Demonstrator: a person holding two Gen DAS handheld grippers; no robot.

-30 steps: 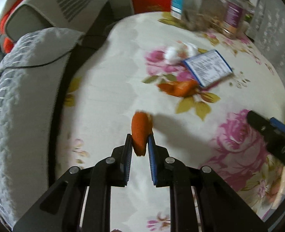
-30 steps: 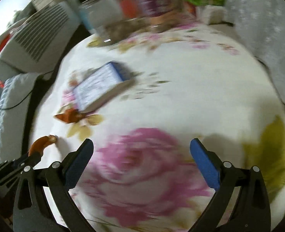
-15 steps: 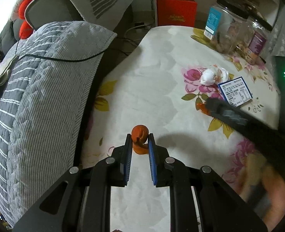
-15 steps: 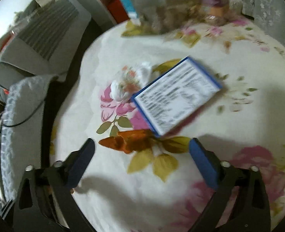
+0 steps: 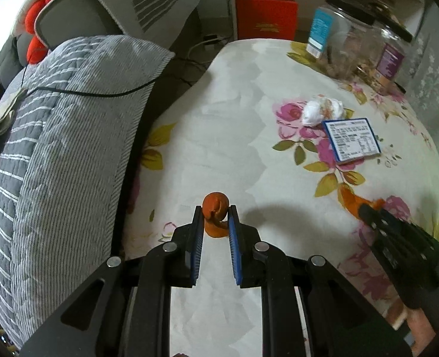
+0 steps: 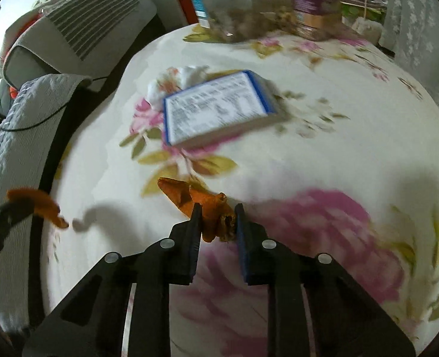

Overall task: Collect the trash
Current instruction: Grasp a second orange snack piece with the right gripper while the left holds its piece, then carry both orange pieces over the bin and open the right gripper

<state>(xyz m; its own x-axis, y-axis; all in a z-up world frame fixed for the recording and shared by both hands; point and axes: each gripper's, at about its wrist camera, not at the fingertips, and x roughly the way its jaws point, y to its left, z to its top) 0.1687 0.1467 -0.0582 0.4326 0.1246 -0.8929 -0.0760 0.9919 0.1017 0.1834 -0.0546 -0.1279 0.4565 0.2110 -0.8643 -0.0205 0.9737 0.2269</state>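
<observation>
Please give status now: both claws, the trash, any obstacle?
Left claw shut on curled orange peel. Right claw closing around second orange peel. Tissue, box remain. No obstacle.

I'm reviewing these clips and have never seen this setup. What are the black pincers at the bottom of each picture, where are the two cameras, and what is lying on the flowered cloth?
There is no robot here: a person holds a two-finger gripper in each hand, and a fisheye camera on each looks forward along its fingers. One picture comes from the left gripper, the other from the right gripper.

The left gripper is shut on a curled piece of orange peel, lifted over the table's edge. The right gripper is closing on a second piece of orange peel, which lies between its fingers on the flowered tablecloth.

Farther back lie a crumpled white tissue and a flat blue-edged carton, printed side up. Behind them stand clear jars. Beside the table is a grey striped cushion.
</observation>
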